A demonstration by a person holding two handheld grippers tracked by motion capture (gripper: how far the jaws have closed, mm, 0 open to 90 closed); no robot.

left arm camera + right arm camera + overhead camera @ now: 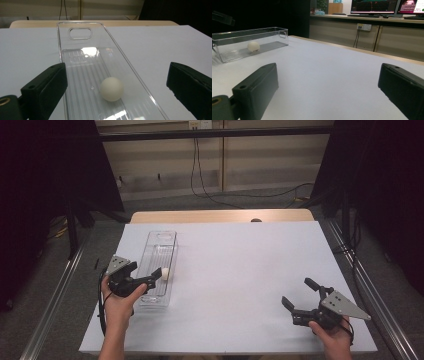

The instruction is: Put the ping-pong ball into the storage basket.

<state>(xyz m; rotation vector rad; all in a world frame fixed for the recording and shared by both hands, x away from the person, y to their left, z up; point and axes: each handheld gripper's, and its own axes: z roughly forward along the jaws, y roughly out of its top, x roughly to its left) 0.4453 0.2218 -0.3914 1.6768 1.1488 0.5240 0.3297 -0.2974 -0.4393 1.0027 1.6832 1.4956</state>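
White ball [111, 89] sits loose on the ribbed floor of the clear tray [82, 25], between and just ahead of the left tongs [116, 87], which are spread wide, gripping nothing. Risk: ball rolls off along the ribs if a jaw bumps the tray wall. Right tongs [300, 299] also released, well apart over the table [240, 265].

The clear tray [159, 267] is standing lengthwise at about ten o'clock on the counter [240, 270], its thin walls hemming in the white ball [164, 273]; from above it is lying open. From noon round to five o'clock the white surface is lying bare and passable.
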